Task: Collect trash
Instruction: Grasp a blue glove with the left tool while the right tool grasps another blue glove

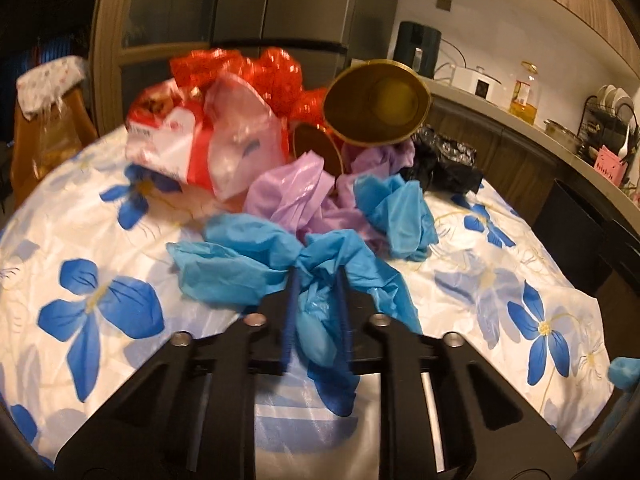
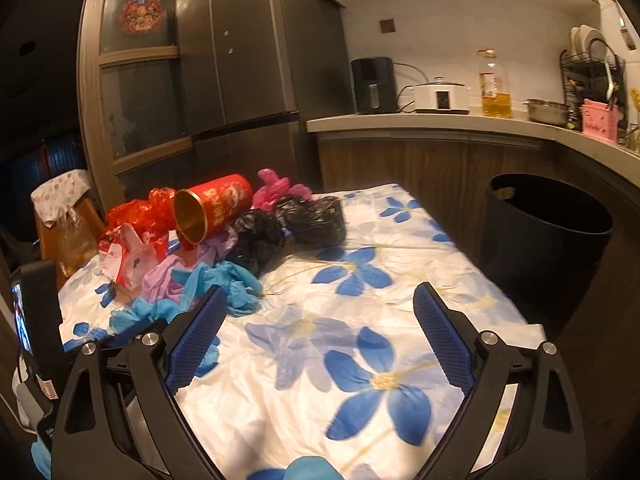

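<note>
On the flowered tablecloth (image 1: 100, 240), the left gripper (image 1: 316, 276) pinched a blue plastic bag (image 1: 248, 260). Right gripper (image 2: 316, 300) hung spread wide, holding nothing.

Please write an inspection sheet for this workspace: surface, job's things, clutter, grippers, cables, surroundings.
Surface: table under a white cloth with blue flowers.
Job's things: blue plastic bag, purple bag, black bags, red-and-white bag, and a red tin lying on its side, all in one pile.
Clutter: nothing seen beyond the trash.
Grippers: left gripper shut on the blue plastic bag; right gripper open, holding nothing.
Cables: cords behind the white cooker.
Surroundings: black bin beside the table, refrigerator, counter with an oil bottle.
</note>
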`<state>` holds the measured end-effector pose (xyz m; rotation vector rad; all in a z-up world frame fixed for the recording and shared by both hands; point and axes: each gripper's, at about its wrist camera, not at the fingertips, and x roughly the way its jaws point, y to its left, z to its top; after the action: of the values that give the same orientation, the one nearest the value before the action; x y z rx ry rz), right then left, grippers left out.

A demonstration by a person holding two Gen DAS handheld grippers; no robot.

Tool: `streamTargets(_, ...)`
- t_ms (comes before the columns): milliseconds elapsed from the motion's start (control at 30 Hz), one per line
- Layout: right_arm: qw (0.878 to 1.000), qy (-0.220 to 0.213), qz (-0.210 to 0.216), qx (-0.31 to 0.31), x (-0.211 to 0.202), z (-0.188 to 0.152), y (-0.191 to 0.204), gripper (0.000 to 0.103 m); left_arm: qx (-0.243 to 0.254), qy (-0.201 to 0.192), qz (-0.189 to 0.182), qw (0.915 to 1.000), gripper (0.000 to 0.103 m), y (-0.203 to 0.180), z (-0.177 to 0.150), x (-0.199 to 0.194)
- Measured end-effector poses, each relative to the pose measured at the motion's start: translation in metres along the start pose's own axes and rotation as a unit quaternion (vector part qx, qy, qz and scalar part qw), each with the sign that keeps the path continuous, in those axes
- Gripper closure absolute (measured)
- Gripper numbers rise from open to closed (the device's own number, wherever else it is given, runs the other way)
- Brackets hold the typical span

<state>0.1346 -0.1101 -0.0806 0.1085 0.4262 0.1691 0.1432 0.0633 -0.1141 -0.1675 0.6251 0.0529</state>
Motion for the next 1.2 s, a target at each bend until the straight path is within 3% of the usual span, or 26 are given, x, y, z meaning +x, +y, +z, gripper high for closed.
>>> streamTargets(33, 1.000, 0.002, 0.003, -0.004, 0.004, 0.000, 0.003, 0.013, -0.003, 0.001, -0.003, 1.0000, 0.099, 0.002, -0.001, 0.000)
streamTargets(100, 1.000, 0.010, 0.017, -0.011, 0.015, -0.001, 0.010, 0.018, -0.011, -0.007, -0.007, 0.9999, 0.102, 0.005, -0.001, -0.003)
streamTargets(333, 0.998, 0.030, 0.052, -0.024, 0.044, -0.004, 0.035, 0.028, -0.050, -0.058, -0.007, 0.9971, 0.103, 0.034, 0.001, -0.046)
streamTargets(633, 0.995, 0.047, 0.080, -0.047, 0.089, -0.003, 0.071, 0.043, -0.061, -0.074, 0.009, 0.9953, 0.103, 0.049, 0.008, -0.062)
streamTargets(733, 0.993, 0.063, 0.086, -0.051, 0.100, -0.006, 0.076, 0.051, -0.062, -0.075, 0.014, 0.9951, 0.103, 0.051, 0.010, -0.065)
streamTargets(867, 0.990, 0.094, 0.093, -0.053, 0.112, -0.010, 0.077, 0.077, -0.060, -0.074, 0.016, 0.9953, 0.103, 0.051, 0.011, -0.066)
streamTargets(1000, 0.989, 0.091, 0.103, -0.051, 0.099, -0.009, 0.069, 0.096, -0.057, -0.076, 0.016, 0.9953, 0.103, 0.049, 0.013, -0.071)
streamTargets(1200, 0.992, 0.058, 0.107, -0.024, 0.050, 0.004, 0.038, 0.099, -0.046, -0.087, 0.008, 0.9951, 0.103, 0.032, 0.017, -0.082)
